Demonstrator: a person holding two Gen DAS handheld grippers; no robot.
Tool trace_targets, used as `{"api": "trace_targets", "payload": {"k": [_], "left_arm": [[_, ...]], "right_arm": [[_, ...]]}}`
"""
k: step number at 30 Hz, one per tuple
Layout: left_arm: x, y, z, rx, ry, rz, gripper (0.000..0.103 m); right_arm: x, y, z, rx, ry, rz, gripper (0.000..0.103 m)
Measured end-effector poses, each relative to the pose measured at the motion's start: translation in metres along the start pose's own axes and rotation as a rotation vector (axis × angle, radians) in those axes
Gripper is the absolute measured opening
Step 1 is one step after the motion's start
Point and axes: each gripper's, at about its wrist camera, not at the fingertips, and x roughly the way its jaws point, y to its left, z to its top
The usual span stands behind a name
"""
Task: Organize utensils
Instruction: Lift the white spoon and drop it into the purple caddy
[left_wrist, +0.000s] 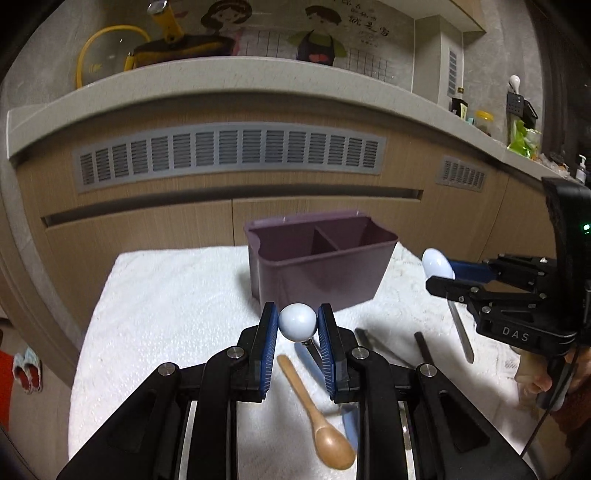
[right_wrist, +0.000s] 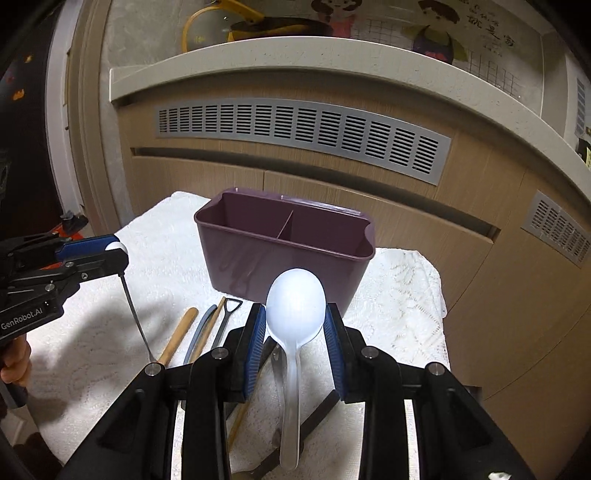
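Observation:
A purple two-compartment utensil holder (left_wrist: 321, 266) stands on a white towel (left_wrist: 166, 302); it also shows in the right wrist view (right_wrist: 284, 251). My left gripper (left_wrist: 297, 326) is shut on the round pale-blue head of a thin metal utensil (left_wrist: 297, 322), held above the towel in front of the holder. My right gripper (right_wrist: 295, 317) is shut on a pale-blue spoon (right_wrist: 295, 299) by its bowl, handle hanging down, also in front of the holder. From the left wrist view the right gripper (left_wrist: 439, 275) is right of the holder.
On the towel lie a wooden spoon (left_wrist: 314, 410), a blue-grey utensil (right_wrist: 201, 332), a dark metal utensil (right_wrist: 227, 317) and dark sticks (left_wrist: 424, 349). Wooden cabinets with grey vents (left_wrist: 229, 155) stand behind, under a countertop (left_wrist: 221, 81). The towel's edge (right_wrist: 436, 295) drops off at right.

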Motion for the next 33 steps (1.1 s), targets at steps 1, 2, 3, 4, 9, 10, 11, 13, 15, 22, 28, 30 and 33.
{"api": "trace_targets", "payload": {"k": [1, 2, 3, 4, 9, 10, 11, 13, 15, 22, 28, 30, 33], "left_arm": [[-0.001, -0.001, 0.004, 0.004, -0.008, 0.0, 0.023], [-0.006, -0.001, 0.014, 0.01, -0.03, 0.0, 0.023], [-0.01, -0.002, 0.021, 0.013, -0.048, -0.003, 0.023], [-0.016, -0.002, 0.034, 0.018, -0.073, -0.014, 0.023], [-0.045, -0.004, 0.115, 0.058, -0.239, -0.065, 0.023], [-0.044, -0.005, 0.127, 0.066, -0.254, -0.066, 0.023], [-0.04, -0.004, 0.136, 0.068, -0.264, -0.061, 0.023], [-0.026, 0.002, 0.146, 0.065, -0.266, -0.031, 0.023], [-0.005, 0.01, 0.151, 0.05, -0.244, -0.005, 0.023], [0.063, 0.03, 0.133, 0.031, -0.143, 0.019, 0.023], [0.104, 0.033, 0.11, 0.019, -0.064, 0.004, 0.023], [0.114, 0.031, 0.101, 0.012, -0.034, -0.01, 0.023], [0.129, 0.03, 0.089, -0.02, 0.017, -0.061, 0.023]], "right_arm": [[0.0, -0.004, 0.001, 0.015, 0.002, 0.006, 0.03], [-0.003, -0.008, 0.002, 0.027, -0.001, 0.008, 0.03], [-0.003, -0.011, 0.004, 0.035, -0.011, 0.007, 0.03], [-0.006, -0.014, 0.006, 0.041, -0.027, 0.005, 0.03], [-0.057, -0.038, 0.066, 0.097, -0.284, 0.024, 0.03], [-0.065, -0.043, 0.078, 0.111, -0.349, 0.039, 0.03], [-0.07, -0.048, 0.089, 0.125, -0.412, 0.057, 0.03], [-0.063, -0.056, 0.104, 0.151, -0.468, 0.073, 0.03], [-0.043, -0.061, 0.113, 0.165, -0.46, 0.073, 0.03], [0.041, -0.058, 0.115, 0.155, -0.375, 0.025, 0.03], [0.09, -0.057, 0.099, 0.138, -0.29, -0.023, 0.03], [0.098, -0.057, 0.091, 0.122, -0.255, -0.04, 0.03], [0.107, -0.056, 0.078, 0.092, -0.172, -0.029, 0.032]]}}
